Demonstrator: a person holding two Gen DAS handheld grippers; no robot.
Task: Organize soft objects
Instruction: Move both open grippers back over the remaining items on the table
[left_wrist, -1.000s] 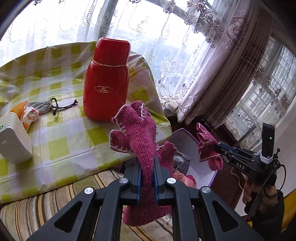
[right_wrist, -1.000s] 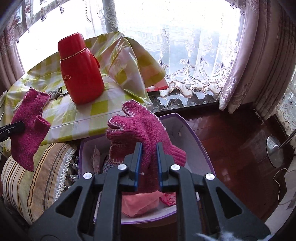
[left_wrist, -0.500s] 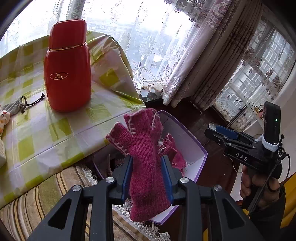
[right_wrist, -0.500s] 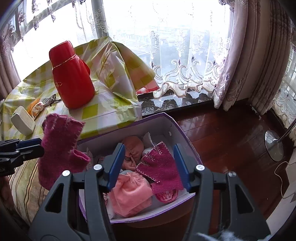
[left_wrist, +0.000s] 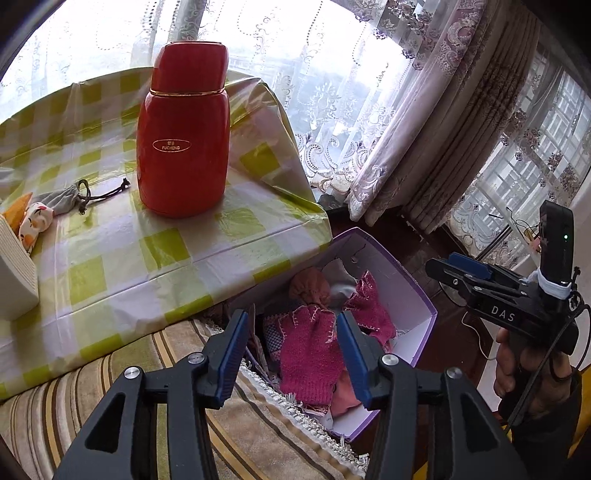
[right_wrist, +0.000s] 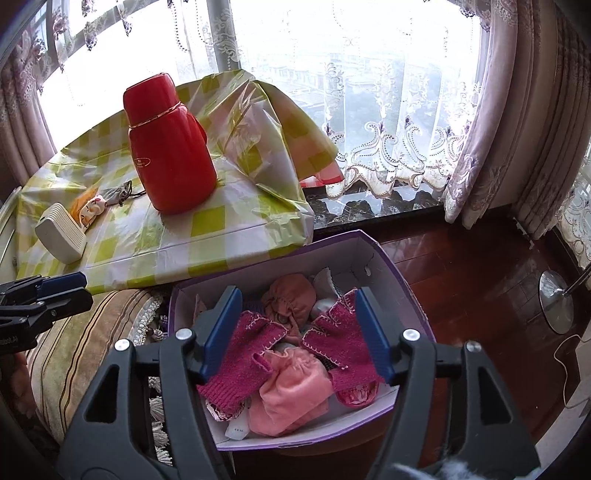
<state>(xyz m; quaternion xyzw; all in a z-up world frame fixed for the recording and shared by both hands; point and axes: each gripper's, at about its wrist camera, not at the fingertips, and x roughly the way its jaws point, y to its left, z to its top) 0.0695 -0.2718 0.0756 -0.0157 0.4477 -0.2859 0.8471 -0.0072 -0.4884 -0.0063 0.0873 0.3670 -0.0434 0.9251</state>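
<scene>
Two magenta knit gloves lie in the purple-edged white box (right_wrist: 391, 266): one on the left (right_wrist: 243, 362), one on the right (right_wrist: 343, 339), among pink and orange soft items. The same box (left_wrist: 406, 280) and gloves (left_wrist: 310, 350) show in the left wrist view. My left gripper (left_wrist: 291, 354) is open and empty above the box's near end. My right gripper (right_wrist: 295, 332) is open and empty over the box; it shows from the side in the left wrist view (left_wrist: 454, 266).
A red thermos (left_wrist: 183, 136) stands on the green-checked table (left_wrist: 110, 258), with a grey drawstring pouch (left_wrist: 62, 197), a patterned cloth (left_wrist: 31, 221) and a white ribbed device (right_wrist: 61, 232). A striped cushion (left_wrist: 110, 373) lies beside the box. Curtains and a floor lamp base (right_wrist: 557, 299) stand to the right.
Both grippers opened and dropped their magenta gloves into the box, the right one first. Both now hover open and empty above it.
</scene>
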